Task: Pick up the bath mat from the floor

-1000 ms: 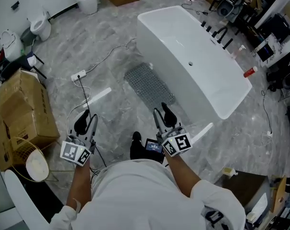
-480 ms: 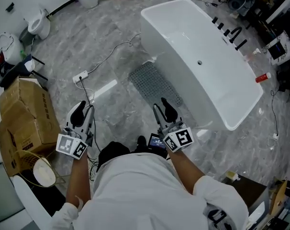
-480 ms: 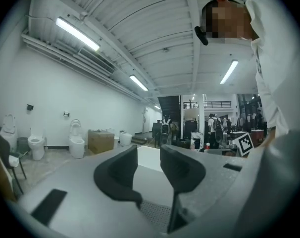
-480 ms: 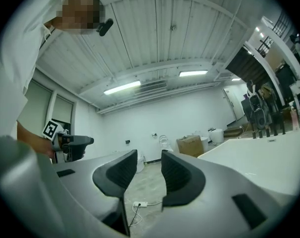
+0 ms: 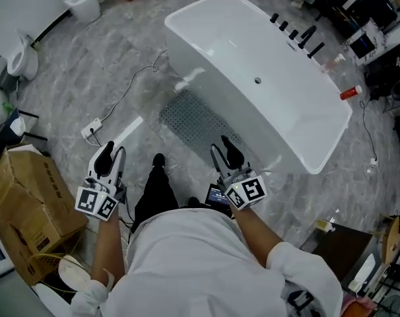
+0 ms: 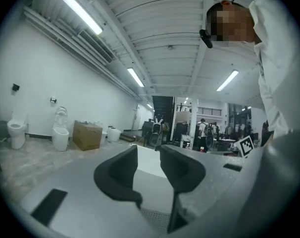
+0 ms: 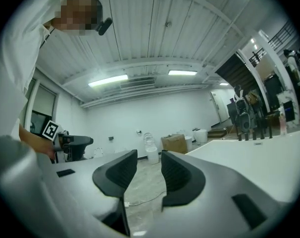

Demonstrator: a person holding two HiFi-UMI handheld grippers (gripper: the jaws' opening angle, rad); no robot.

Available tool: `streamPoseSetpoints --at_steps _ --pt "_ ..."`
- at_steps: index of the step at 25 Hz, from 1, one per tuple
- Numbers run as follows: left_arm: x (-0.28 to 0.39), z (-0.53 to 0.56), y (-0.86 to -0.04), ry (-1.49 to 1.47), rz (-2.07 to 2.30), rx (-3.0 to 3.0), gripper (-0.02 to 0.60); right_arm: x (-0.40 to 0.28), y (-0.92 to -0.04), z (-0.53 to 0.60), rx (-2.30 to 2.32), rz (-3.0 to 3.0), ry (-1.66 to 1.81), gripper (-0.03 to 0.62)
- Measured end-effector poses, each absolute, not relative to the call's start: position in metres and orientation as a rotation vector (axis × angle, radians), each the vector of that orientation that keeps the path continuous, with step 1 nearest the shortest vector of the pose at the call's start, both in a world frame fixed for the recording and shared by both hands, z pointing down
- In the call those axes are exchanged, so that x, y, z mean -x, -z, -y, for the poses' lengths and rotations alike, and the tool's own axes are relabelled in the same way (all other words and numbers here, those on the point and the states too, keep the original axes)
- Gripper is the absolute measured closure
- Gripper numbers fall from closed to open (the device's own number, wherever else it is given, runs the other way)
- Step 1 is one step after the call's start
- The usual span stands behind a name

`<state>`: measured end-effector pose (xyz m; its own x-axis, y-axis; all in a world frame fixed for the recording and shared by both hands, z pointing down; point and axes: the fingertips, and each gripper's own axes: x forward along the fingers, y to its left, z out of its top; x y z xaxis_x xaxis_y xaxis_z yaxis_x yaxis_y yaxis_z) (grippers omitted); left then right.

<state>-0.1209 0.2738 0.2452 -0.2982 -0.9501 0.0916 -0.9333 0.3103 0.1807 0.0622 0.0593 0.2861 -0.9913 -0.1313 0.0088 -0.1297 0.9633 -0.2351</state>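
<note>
**A:** So where's the bath mat (image 5: 197, 121) at?

**B:** Flat on the floor (image 5: 121, 65), tucked along the bathtub (image 5: 253, 51), long axis running roughly 10 to 4 o'clock. The right tongs (image 5: 223, 149) are nearer, with the mat's near end just off at 11 o'clock. From the left tongs (image 5: 113, 153) it's well over at 2. Both tongs are partway open, gripping nothing.

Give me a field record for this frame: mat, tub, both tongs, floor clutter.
bath mat: grey, flat on the floor alongside the bathtub, not gripped
left tongs: jaws apart, empty
right tongs: jaws apart, empty, nearer the mat
clutter: cardboard box at left, white cable on the floor
status: mat not yet picked up
</note>
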Motion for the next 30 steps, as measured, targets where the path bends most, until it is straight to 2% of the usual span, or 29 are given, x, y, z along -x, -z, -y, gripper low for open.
streamPoseSetpoints --at_steps 8,14,22,30 --pt "0.236 -0.169 -0.256 0.132 2.146 -1.973 0.443 0.004 -0.289 -0.013 0.540 -3.129 0.379 0.424" --pt "0.313 -0.106 -0.300 0.097 1.914 -2.081 0.443 0.016 -0.301 0.022 0.904 -3.089 0.386 0.424" --pt "0.303 0.024 -0.394 -0.065 1.590 -2.202 0.442 -0.050 -0.366 0.082 1.231 -2.953 0.589 0.422" --pt "0.298 0.109 -0.521 -0.138 1.462 -2.042 0.425 -0.112 -0.537 0.144 1.410 -2.827 0.963 0.407"
